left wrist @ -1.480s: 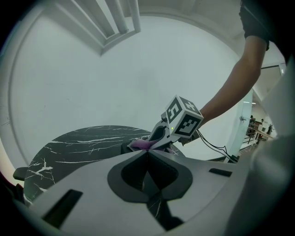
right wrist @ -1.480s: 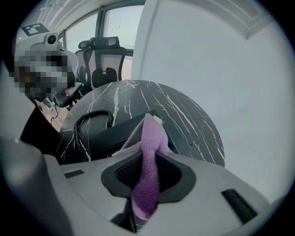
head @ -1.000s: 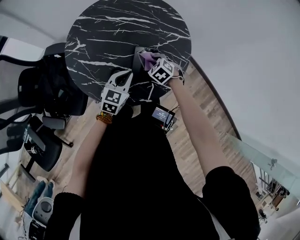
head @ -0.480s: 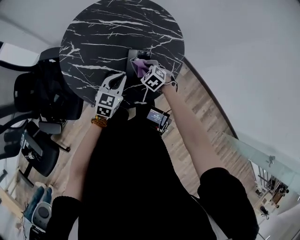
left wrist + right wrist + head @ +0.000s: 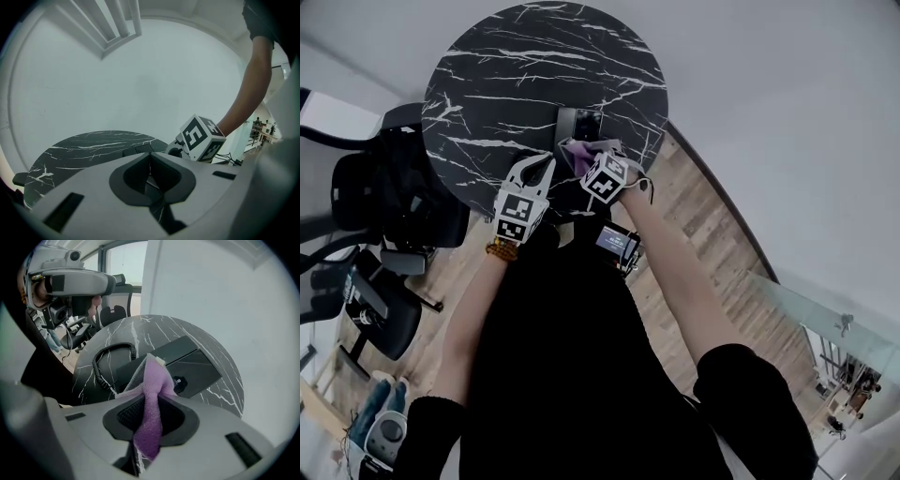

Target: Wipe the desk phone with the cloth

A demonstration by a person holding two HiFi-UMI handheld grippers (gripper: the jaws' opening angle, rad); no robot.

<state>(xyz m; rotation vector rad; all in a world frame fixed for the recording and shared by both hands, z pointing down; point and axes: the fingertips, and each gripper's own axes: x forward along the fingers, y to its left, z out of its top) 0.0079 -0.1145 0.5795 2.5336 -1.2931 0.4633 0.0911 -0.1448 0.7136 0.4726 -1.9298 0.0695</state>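
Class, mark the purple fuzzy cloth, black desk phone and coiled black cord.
purple fuzzy cloth (image 5: 153,383), right gripper view, middle fold.
black desk phone (image 5: 192,363), right gripper view, flat top.
coiled black cord (image 5: 96,363), right gripper view, bend.

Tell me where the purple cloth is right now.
In the right gripper view, the purple fleecy cloth is pinched in the right tool, over the black desk phone on the round black marble table.
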